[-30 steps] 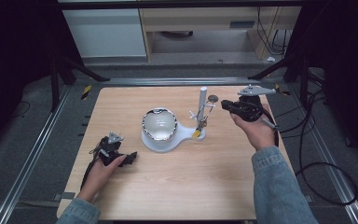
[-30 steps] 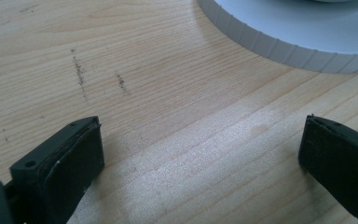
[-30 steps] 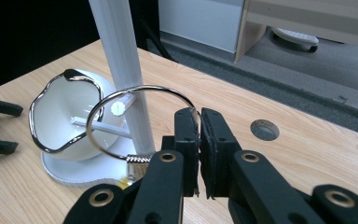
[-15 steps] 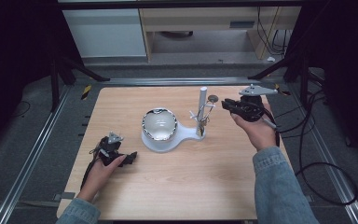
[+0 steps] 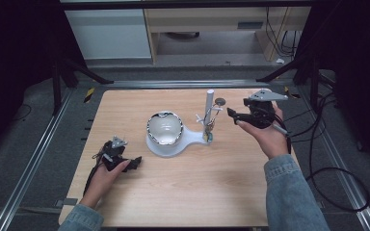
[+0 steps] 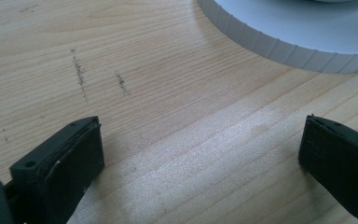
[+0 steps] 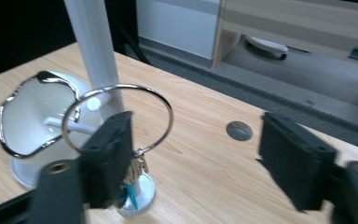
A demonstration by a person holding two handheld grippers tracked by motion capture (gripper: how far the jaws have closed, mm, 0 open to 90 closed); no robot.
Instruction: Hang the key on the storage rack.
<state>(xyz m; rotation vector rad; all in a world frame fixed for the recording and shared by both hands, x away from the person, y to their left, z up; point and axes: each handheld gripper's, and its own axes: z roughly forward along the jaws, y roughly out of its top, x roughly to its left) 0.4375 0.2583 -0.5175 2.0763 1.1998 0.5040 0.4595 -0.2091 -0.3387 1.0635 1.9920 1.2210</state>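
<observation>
Gaping wide, right hand-held gripper (image 7: 196,163) empty near ring (image 7: 117,120); left hand-held gripper (image 6: 200,163) wide, empty on table (image 6: 168,93).

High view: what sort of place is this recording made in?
Most likely a lab or workshop bench set up for recording, not a home. A bare wooden table sits on metal rails amid dark surrounds, loose cables trail over the grey floor, and plain cabinets stand behind it.

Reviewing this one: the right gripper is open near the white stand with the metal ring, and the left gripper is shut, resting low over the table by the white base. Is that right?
Not quite. The left gripper is open: the left gripper view shows its jaws wide apart over bare wood table, near the white base. The right gripper is indeed open near the stand and its metal ring.
</observation>
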